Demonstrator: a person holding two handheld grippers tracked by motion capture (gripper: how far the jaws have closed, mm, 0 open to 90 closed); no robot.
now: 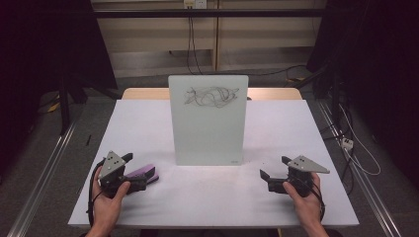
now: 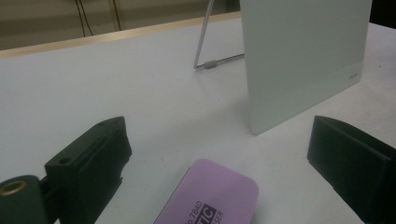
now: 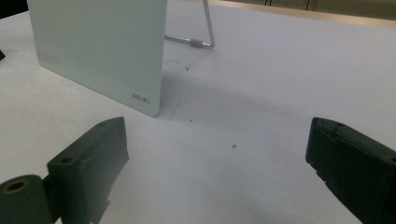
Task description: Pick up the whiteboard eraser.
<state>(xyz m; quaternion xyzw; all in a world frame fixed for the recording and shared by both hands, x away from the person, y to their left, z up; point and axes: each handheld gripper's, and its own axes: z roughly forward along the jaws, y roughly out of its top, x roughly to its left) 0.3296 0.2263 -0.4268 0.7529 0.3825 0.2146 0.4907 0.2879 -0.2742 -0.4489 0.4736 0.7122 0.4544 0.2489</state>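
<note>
A purple eraser point(image 2: 210, 196) is seen lying on the counter point(image 1: 207, 192) between the wide-open jaws of the left gripper point(image 1: 129, 170), not gripped. The scribbled whiteboard point(image 1: 207, 118) is propped upright ahead of it. The right gripper point(image 1: 272, 170) is held open and empty.

- whiteboard point(image 1: 208, 120) stands upright near the middle of the table point(image 1: 296, 133), propped on a wire stand point(image 2: 205, 46) behind it; scribble point(image 1: 211, 96) on its upper part
- eraser point(image 1: 144, 174) lies flat on the table, before and left of the whiteboard, apart from it
- left gripper point(image 1: 129, 168) at the table's near left, jaws either side of the eraser
- right gripper point(image 1: 274, 169) at the near right, before the whiteboard's right corner; bare table between its jaws
</note>
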